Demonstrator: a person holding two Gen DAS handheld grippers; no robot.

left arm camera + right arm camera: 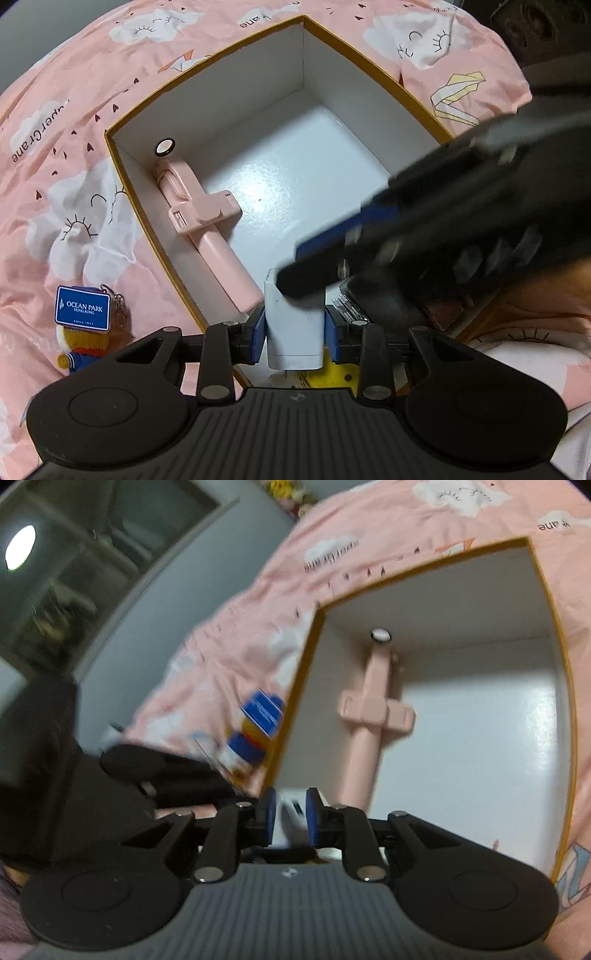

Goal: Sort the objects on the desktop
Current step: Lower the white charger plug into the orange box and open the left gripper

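My left gripper (294, 332) is shut on a white charger block (293, 317), blue pads on both sides, over the near corner of an open box (369, 62) with a yellow rim and white inside. A pink selfie stick (207, 229) lies along the box's left wall. My right gripper (299, 266) reaches in blurred from the right, its fingertips at the charger's top end. In the right wrist view its pads (290, 819) stand a narrow gap apart. The blurred white charger (293, 818) shows in that gap, and I see no firm grip. The selfie stick (373, 716) and box (565, 664) lie beyond.
A blue Ocean Park keychain with a plush figure (83, 308) lies on the pink bedspread (74, 110) left of the box, also blurred (258, 716) in the right view. Something yellow (332, 376) sits under the charger. Most of the box floor is bare.
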